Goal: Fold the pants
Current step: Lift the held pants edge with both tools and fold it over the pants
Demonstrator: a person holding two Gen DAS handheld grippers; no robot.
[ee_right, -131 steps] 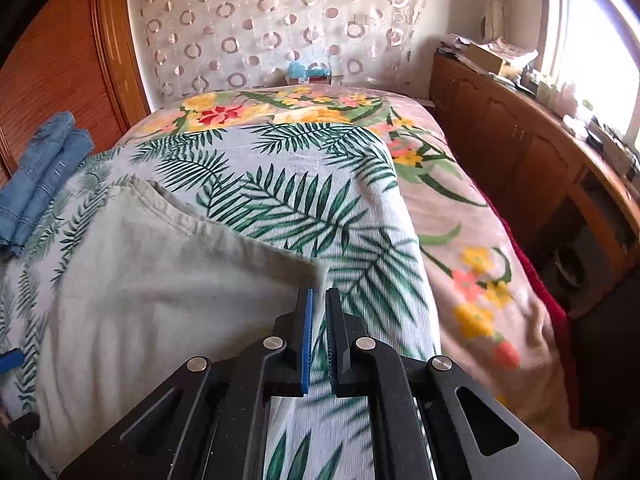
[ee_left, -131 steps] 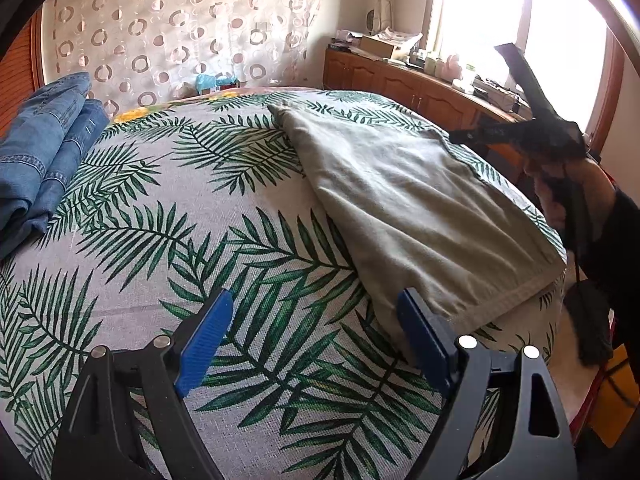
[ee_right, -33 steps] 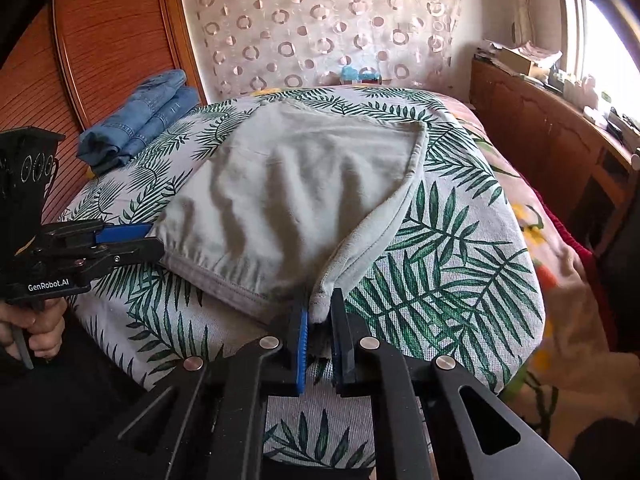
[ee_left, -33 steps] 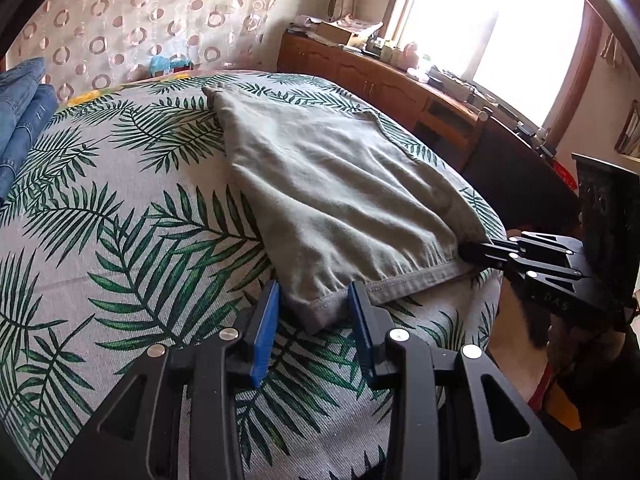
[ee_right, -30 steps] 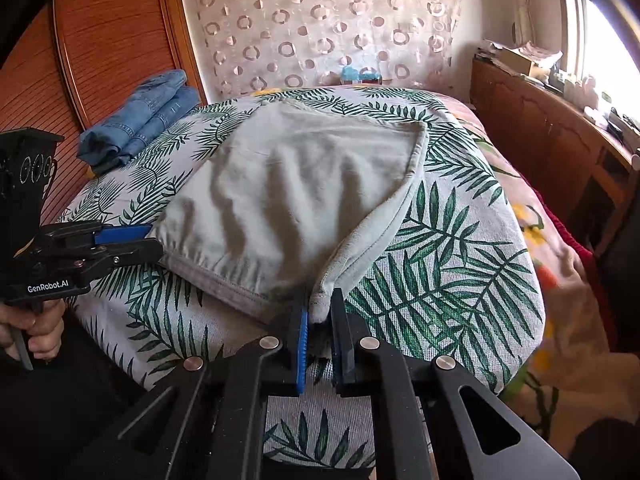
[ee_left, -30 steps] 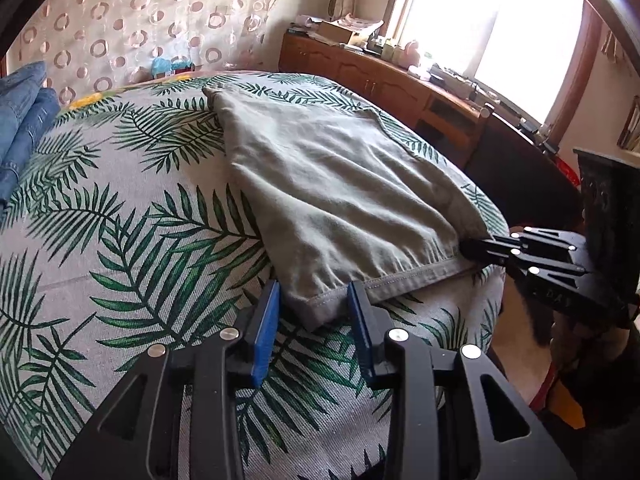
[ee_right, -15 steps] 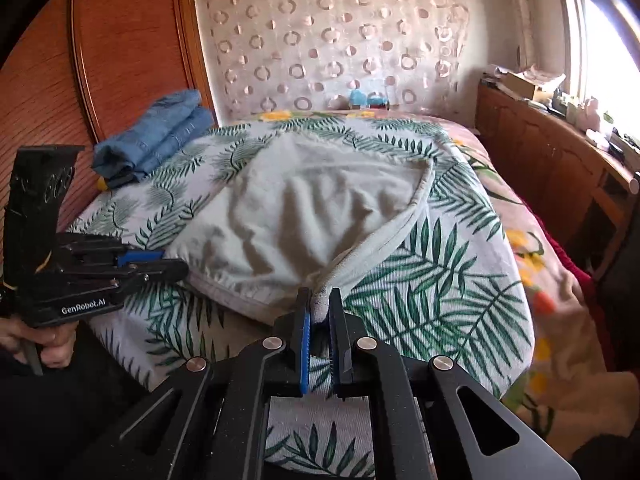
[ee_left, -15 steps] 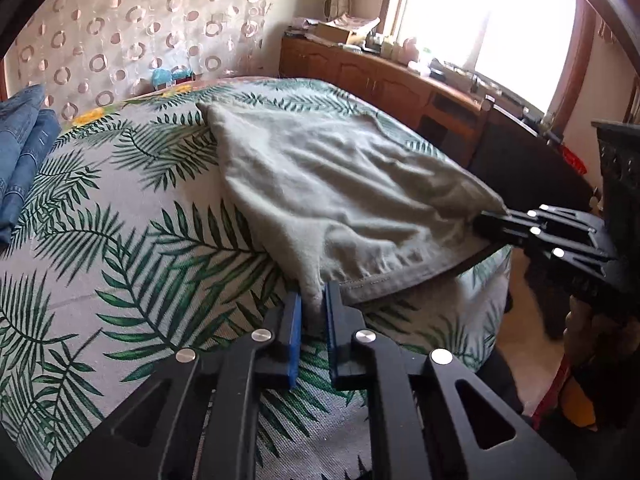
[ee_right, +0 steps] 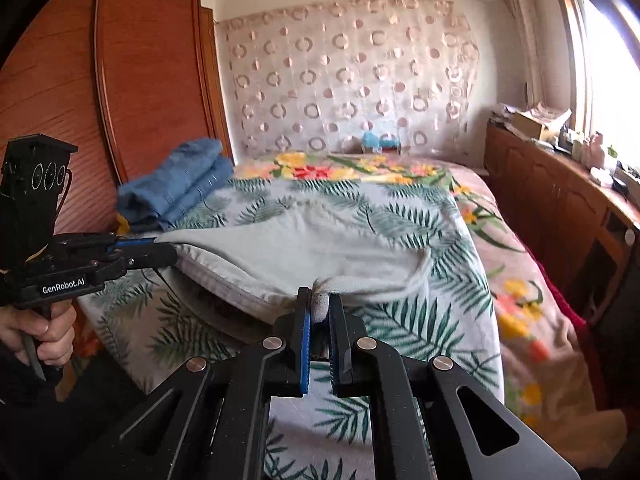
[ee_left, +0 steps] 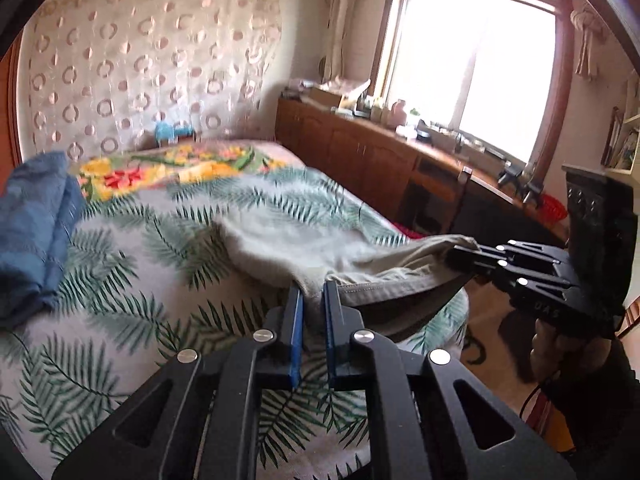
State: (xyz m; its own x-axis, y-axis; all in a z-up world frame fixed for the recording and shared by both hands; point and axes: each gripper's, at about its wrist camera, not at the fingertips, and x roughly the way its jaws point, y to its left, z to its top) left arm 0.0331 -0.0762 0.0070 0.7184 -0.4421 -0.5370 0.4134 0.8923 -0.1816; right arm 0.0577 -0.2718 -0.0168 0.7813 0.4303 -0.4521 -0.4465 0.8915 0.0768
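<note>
Clamping the near-left hem corner of the grey-green pants (ee_left: 352, 252) between the blue pads of the left gripper (ee_left: 311, 294), jaws pressing together on the cloth. Pinching the other near corner in the right gripper (ee_right: 319, 304), jaws likewise closing tight on a bunched fold. Holding that near edge lifted between the 2 grippers, the rest of the pants trailing away and lying on the palm-leaf bedspread (ee_right: 404, 332). Gripping each tool by a hand (ee_right: 38, 330) below its black body. Lying farther back at the left, folded blue jeans (ee_right: 176, 186) beside the wooden wardrobe (ee_right: 132, 76). Showing beyond, a floral blanket (ee_right: 340, 168), a circle-patterned curtain (ee_right: 352, 76) and a cluttered wooden sideboard (ee_left: 384, 152) under a bright window (ee_left: 476, 60).
</note>
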